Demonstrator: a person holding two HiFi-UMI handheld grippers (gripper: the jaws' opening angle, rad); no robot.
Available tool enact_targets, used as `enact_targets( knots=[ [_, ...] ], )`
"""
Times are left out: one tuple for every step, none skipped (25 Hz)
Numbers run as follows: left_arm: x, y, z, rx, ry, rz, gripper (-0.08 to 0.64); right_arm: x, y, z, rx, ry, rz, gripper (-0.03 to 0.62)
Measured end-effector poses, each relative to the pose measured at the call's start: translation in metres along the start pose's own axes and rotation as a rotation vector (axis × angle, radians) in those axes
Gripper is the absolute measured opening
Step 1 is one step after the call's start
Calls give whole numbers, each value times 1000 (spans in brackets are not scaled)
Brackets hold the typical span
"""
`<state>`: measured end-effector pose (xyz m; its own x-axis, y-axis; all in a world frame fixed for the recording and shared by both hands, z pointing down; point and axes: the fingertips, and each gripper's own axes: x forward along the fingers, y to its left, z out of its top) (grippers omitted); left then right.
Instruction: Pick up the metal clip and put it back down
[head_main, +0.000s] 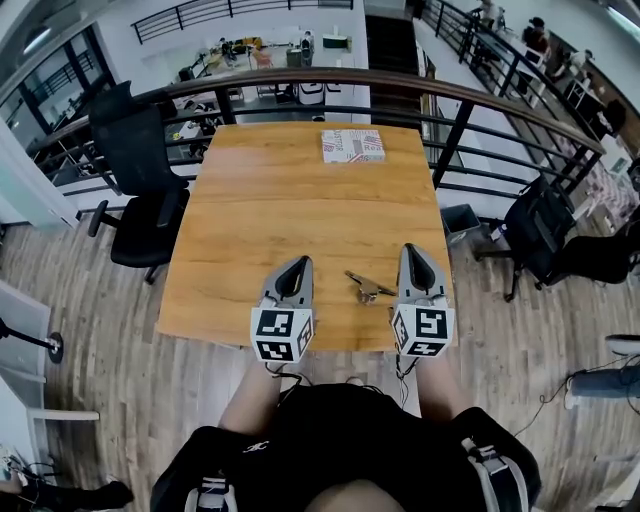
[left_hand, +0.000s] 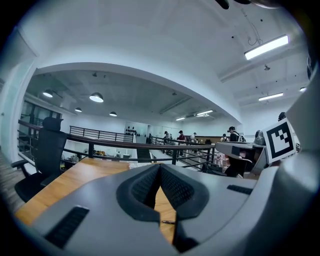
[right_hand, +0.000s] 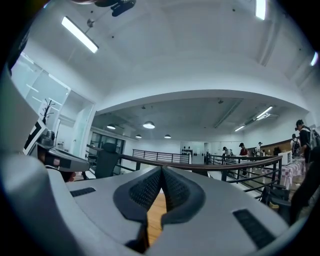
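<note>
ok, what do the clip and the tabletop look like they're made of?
The clip is likely metal: thin, grey-brown, with a dull sheen, though it is small in the head view. The tabletop is wood or wood-look laminate: warm orange-brown, faint grain streaks, low gloss. Whether it is solid or veneer can't be told.

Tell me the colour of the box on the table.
White box with reddish print; best in the head view.

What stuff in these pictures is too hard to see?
- Clip, head view: too small to show how it is made.
- Clip, right gripper view: not showing; the right gripper fills the lower picture with its own body.
- Box, head view: print too small to read.
- Table, right gripper view: only a thin strip shows under the shut jaws.
</note>
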<state>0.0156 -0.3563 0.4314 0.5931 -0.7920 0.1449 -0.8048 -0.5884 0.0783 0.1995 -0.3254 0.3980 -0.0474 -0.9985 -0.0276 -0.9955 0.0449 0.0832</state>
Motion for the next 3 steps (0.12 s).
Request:
enact_targets(
  knots=[
    [0,3,0,-2,1,0,12,1,2,1,-1,-1,-2,12],
    [-1,6,-1,-3,2,-1,12,2,5,1,-3,-2,-3,12],
    [-1,8,-1,-5,3,-1,12,4,7,2,-5,-3,-4,12]
  ],
)
